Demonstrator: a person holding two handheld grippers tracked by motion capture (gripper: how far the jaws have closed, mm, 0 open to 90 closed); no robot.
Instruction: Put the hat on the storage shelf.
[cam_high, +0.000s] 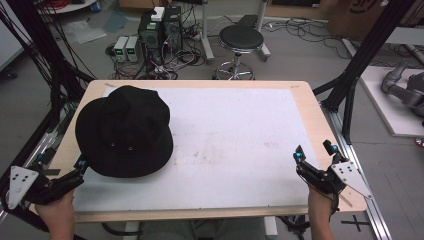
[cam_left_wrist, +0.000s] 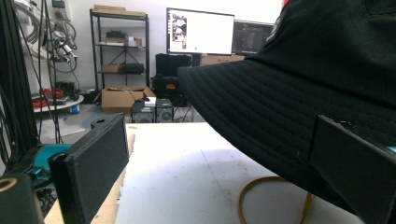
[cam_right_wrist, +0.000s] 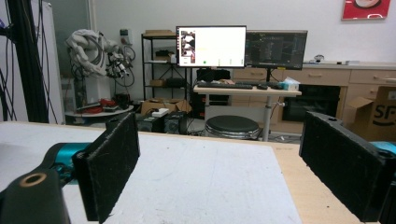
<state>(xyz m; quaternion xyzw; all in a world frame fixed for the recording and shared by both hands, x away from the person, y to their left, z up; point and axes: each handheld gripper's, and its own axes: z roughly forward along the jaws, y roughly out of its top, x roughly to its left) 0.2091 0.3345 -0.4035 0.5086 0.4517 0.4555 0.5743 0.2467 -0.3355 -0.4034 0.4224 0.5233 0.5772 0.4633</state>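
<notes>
High view: your left gripper (cam_high: 80, 167) sits at the near left corner of the table (cam_high: 310, 115), right at the near brim of the black hat (cam_high: 125, 131). The hat lies crown up on the left part of the white mat (cam_high: 235, 145), well apart from your right gripper (cam_high: 315, 152).

Left gripper view: jaws are spread. One jaw stands free over the table edge on the left of that view; the other is at the hat's brim on the right of that view, and the brim overlaps it. Can't tell if that jaw actually touches the fabric. Nothing is clamped between the jaws. The brim hangs a little off the mat here, with a shadow under it and a tan loop (cam_left_wrist: 273, 198) showing beneath, likely a cord, too little of it showing to say more.

Your right gripper is at the near right corner, over the bare wood strip beside the mat. Right gripper view: its jaws stand wide apart with only mat and wood between them, holding nothing.

Your hands come in from the bottom of the high view, left hand (cam_high: 59, 212) and right hand (cam_high: 320, 200), each wrapped round its gripper's handle. Behind the table a black stool (cam_high: 241, 39) stands on the floor.
</notes>
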